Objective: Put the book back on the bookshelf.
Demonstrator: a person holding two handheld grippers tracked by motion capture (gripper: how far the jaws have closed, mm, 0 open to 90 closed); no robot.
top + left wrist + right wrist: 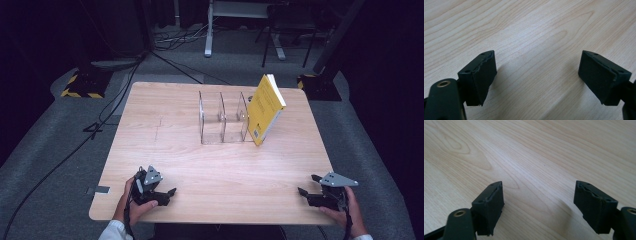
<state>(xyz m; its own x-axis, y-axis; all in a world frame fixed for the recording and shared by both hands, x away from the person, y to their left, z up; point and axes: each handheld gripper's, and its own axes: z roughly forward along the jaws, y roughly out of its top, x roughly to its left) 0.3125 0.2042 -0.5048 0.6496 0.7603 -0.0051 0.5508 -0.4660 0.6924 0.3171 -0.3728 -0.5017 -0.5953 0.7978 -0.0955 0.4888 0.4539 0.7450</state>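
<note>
We hold our left gripper [167, 194] low over the near left edge of the wooden table [165, 145], its jaws spread wide with nothing but bare wood between them. Well ahead of both sets of jaws, toward the far side, stands a clear divider rack [222, 119], and a yellow book [266, 108] leans tilted against its right end. Our right gripper [307, 186] sits near the front right corner, jaws likewise wide apart and holding nothing, well short of the book.
</note>
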